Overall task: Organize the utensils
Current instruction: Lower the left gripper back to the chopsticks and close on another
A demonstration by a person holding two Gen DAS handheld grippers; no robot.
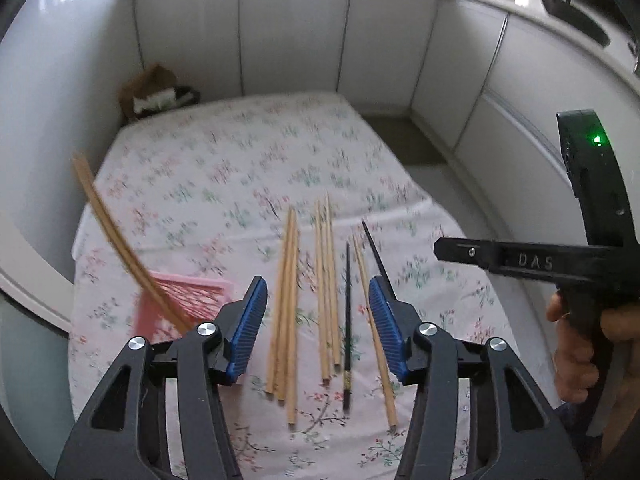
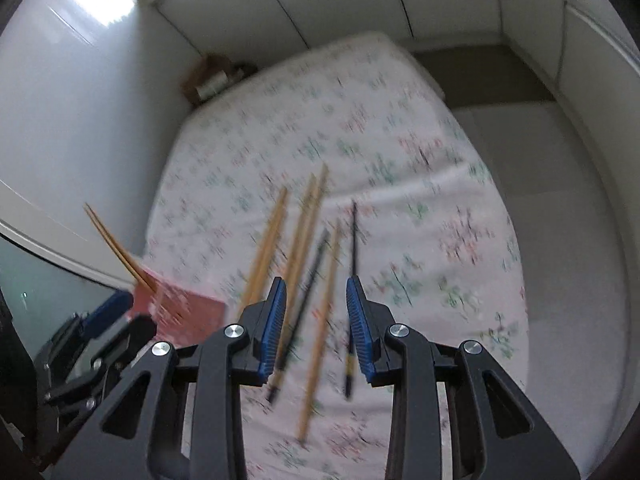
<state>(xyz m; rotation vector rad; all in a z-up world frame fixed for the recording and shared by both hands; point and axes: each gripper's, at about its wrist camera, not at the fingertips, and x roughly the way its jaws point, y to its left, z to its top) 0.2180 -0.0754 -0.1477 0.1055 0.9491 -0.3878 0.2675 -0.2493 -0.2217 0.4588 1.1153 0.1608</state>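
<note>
Surface: floral tablecloth [image 1: 248, 152], white cabinets behind.
Chopsticks [image 1: 286, 312]: loose rows, awaiting sorting.
Basket [image 1: 192, 292]: pink, holds two.
Left gripper [image 1: 318, 328]: jaws apart, empty.
Right gripper [image 2: 316, 322]: open above chopsticks.

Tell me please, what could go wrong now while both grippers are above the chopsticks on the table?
1. The wooden chopsticks lie close together, so the open left gripper may pinch several or scatter them.
2. The thin black chopstick between the open right gripper fingers could roll on the soft floral cloth.
3. Two chopsticks lean from the pink basket; a bump might tip it.
</note>
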